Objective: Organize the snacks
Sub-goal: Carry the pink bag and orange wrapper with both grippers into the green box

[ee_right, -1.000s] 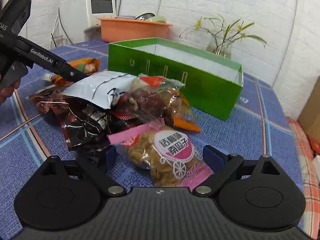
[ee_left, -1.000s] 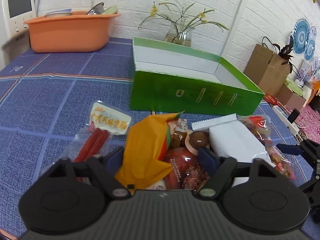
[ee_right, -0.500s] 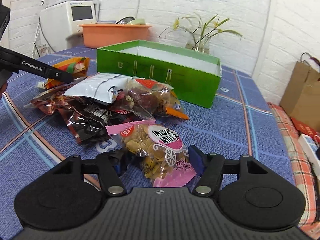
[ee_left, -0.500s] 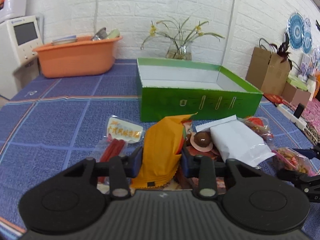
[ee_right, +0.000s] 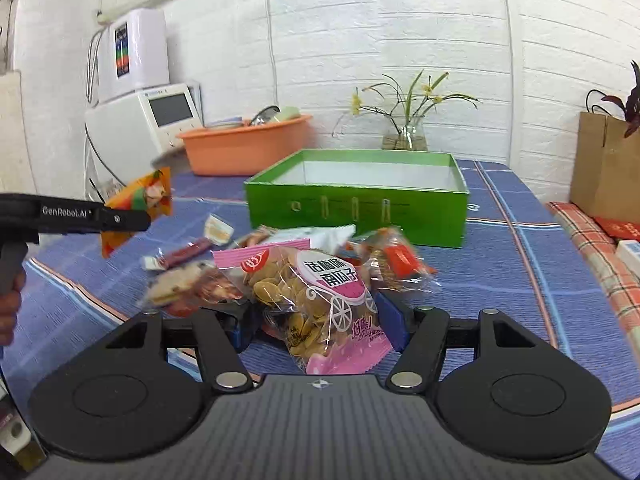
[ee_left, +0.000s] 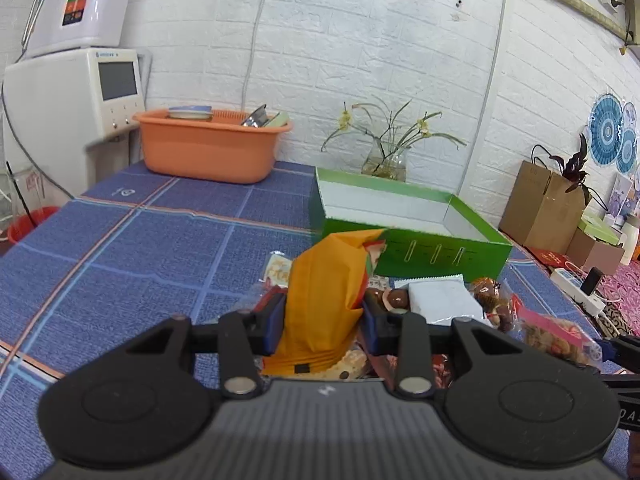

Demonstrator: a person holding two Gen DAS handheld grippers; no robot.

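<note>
Both grippers lift first snacks: left gripper [ee_left: 323,320] clamps orange packet [ee_left: 320,300], right gripper [ee_right: 316,320] pumpkin-seed bag [ee_right: 316,300]; green box [ee_right: 360,200] at worktop's far edge empty, pile [ee_right: 208,280] w/ rest remains mid-worktop.

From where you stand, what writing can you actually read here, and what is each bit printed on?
"GenRobot.AI": on the left gripper, along its black arm.
"话梅味 南瓜子": on the pink seed bag.
"DAS": cut off, on the right gripper.
Orange packet, sausage packet, white machine: print too blurred to read.
</note>
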